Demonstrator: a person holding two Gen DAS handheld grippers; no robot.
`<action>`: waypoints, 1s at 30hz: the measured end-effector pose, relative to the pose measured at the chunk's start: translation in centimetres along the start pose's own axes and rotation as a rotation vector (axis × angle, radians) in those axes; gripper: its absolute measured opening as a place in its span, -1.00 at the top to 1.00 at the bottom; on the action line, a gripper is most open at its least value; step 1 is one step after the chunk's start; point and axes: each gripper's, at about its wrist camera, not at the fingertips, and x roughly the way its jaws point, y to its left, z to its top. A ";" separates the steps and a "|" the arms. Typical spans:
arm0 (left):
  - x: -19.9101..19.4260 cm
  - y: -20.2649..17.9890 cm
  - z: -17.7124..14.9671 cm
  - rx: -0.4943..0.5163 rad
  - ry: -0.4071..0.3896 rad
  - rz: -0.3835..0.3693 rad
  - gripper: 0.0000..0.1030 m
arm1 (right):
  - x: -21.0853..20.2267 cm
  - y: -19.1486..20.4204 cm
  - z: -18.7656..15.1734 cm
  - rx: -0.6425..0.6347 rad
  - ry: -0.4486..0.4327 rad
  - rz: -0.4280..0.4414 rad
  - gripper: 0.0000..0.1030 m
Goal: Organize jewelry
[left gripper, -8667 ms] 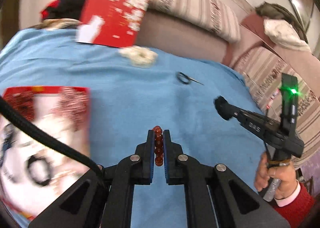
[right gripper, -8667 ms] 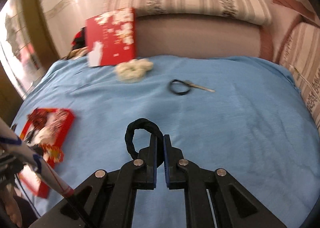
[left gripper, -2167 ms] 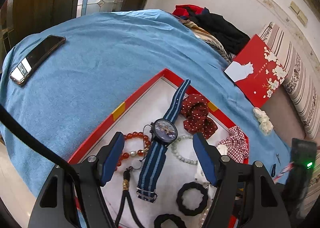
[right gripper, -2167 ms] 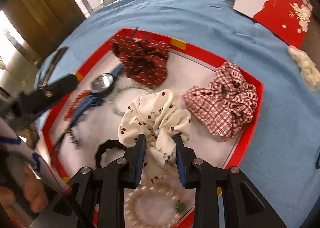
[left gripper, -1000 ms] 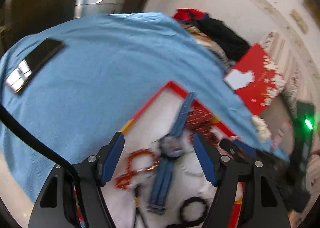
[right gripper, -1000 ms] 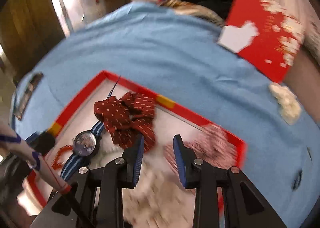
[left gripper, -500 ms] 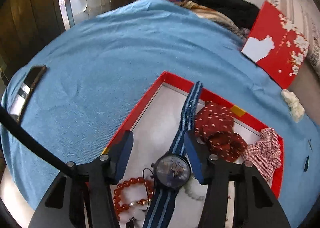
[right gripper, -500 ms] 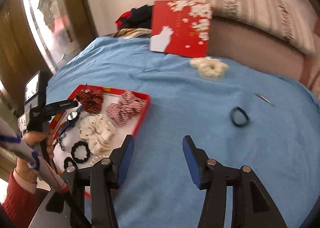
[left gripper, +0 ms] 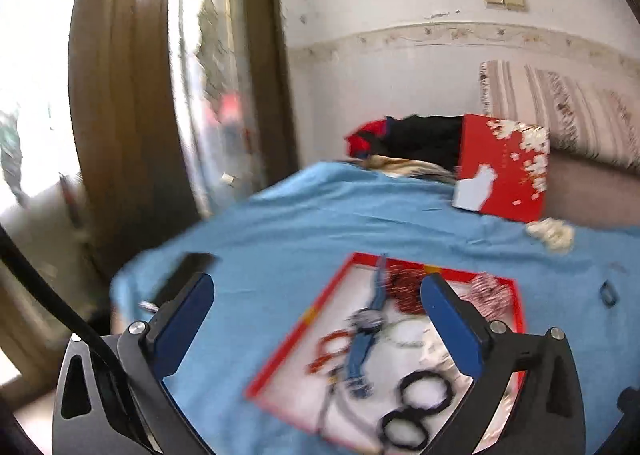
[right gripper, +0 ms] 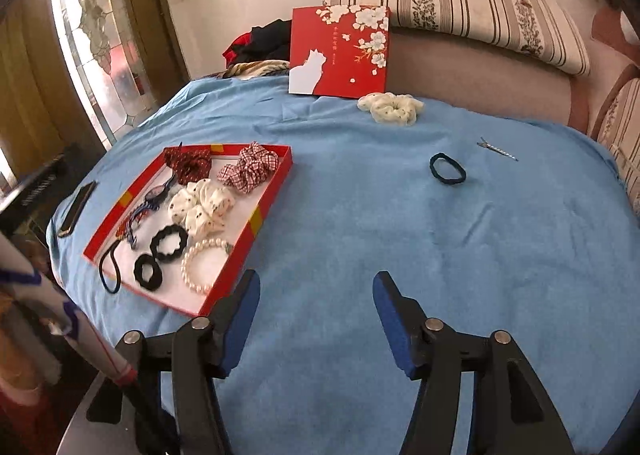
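Both grippers, left [left gripper: 316, 319] and right [right gripper: 316, 321], are opening wide and empty, pulling back from the tray [right gripper: 256, 219] now holding the bracelets and scrunchies, while three pieces, white scrunchie [right gripper: 391, 107], black band [right gripper: 447, 168], clip [right gripper: 497, 150], are waiting on the cloth [right gripper: 400, 223].

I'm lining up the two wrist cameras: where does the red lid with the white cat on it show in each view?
Left wrist: the red cat lid stands at the right, above the middle, at the far edge of the blue cover.
Right wrist: the red cat lid stands upper centre, leaning on the sofa.
Shared landmark: the cream scrunchie lies just beside its lower right corner in both.
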 end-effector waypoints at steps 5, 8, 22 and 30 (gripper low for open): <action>-4.6 0.7 -0.1 -0.037 0.058 -0.058 -1.00 | -1.6 0.0 -1.0 0.016 -0.024 0.013 -0.33; -6.3 1.4 -0.2 -0.115 0.124 -0.139 -1.00 | -2.4 0.0 -1.6 0.008 -0.038 -0.006 -0.36; -9.5 -0.6 -2.9 -0.089 0.263 -0.192 -1.00 | -4.0 0.9 -3.7 -0.037 -0.042 -0.057 -0.43; -9.1 -0.9 -3.7 -0.066 0.293 -0.208 -1.00 | -3.9 1.8 -3.8 -0.055 -0.037 -0.076 -0.44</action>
